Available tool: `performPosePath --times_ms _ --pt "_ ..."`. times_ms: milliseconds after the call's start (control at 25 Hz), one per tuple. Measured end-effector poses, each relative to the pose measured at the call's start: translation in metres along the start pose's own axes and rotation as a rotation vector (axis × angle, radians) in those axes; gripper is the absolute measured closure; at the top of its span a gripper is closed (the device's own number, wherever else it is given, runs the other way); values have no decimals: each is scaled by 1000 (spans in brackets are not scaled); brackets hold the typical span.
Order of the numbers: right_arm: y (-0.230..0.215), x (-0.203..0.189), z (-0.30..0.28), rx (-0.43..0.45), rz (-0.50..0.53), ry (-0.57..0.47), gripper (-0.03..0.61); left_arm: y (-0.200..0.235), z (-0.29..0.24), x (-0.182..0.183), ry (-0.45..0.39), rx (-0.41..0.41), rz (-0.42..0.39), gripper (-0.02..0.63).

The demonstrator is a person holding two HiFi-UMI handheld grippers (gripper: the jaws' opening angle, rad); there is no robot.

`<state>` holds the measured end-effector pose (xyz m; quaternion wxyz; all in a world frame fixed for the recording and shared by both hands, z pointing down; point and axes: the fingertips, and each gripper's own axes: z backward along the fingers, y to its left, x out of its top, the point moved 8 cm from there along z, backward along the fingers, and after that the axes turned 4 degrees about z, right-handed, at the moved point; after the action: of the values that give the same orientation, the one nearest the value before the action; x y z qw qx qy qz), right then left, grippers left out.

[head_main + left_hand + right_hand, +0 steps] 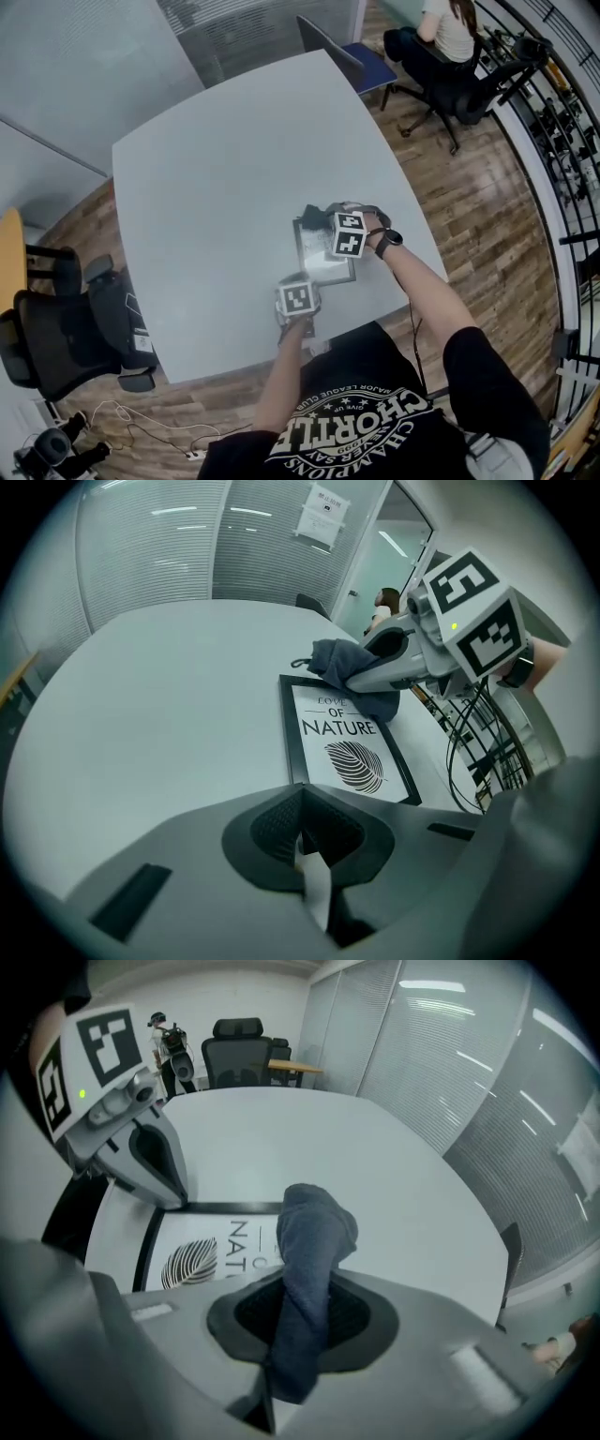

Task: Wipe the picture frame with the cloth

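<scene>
Jaws of the right gripper (300, 1333) pinch the cloth (314, 1232) on the far end of the picture frame (349, 752), whose length runs back toward the left gripper (305, 844), its jaws pressed together.

The picture frame (323, 255) lies flat on the pale grey surface (225, 169). The right claw (330, 221) is over the frame's far end, where a dark cloth (312, 213) is bunched. The left claw (297, 289) is at the frame's near left corner. A black office chair (56, 328) stands well left of the frame.
</scene>
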<state>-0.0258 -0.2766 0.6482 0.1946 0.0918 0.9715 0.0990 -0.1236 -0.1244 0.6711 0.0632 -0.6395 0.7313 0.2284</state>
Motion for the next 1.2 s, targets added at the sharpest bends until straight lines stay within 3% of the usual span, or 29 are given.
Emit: performPosePath --times_ms 200,360,520,720,960,1200 --pt "3 42 -6 48 -62 -77 509 4 -1 -4 -3 -23 19 618" --pt "12 55 -24 83 -31 -63 508 1 -6 -2 -30 -142 102 618" --pt "17 50 -35 70 -9 -43 508 8 -6 -1 -22 -194 172 618" --pt "21 25 -27 54 28 -22 507 6 -7 -4 -33 -169 158 618" --pt "19 -19 -9 34 83 74 506 2 -4 -4 -42 -128 132 618" --pt "13 -38 2 14 -52 38 506 4 -5 -5 -38 -109 118 618"
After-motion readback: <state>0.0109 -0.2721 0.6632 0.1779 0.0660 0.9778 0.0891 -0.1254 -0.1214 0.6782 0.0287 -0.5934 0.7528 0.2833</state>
